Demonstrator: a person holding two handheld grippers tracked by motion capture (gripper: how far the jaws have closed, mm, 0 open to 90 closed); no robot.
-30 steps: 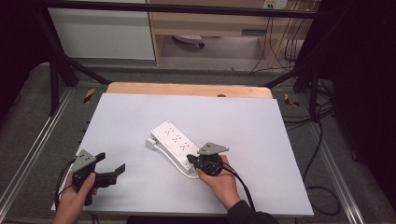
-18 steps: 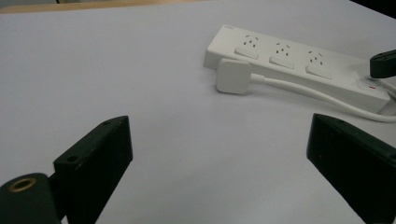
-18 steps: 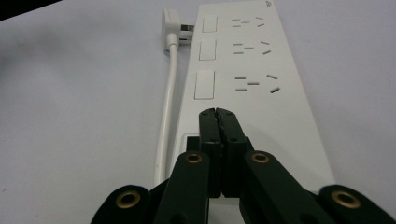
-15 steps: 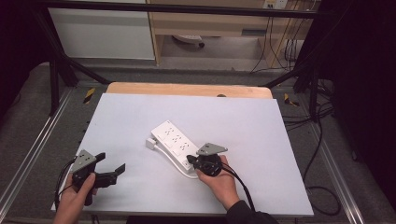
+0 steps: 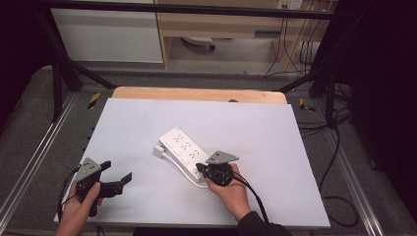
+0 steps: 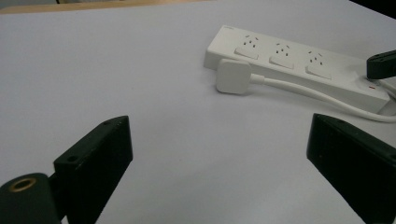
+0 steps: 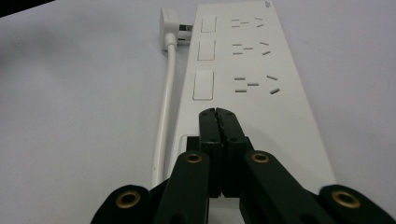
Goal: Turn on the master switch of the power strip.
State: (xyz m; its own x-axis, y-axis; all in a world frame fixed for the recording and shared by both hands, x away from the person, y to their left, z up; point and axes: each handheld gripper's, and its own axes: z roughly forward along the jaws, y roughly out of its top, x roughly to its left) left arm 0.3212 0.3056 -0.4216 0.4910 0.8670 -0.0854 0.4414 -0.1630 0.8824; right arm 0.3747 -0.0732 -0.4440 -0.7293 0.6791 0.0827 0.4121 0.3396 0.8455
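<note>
Left claw [image 5: 119, 180]: jaws spread wide, nothing between, resting on desk [image 5: 275, 132] well left of power strip [image 5: 186, 153]. Power strip: middle of desk, long axis diagonal, far-left to near-right; plug [image 6: 233, 76] and cord [image 7: 166, 102] just beside its left edge. Right claw [image 7: 218, 122]: jaws pressed together, tips touching strip's near end, probably at switch. Right hand clearly nearer; strip stretches straight ahead from that claw.
</note>
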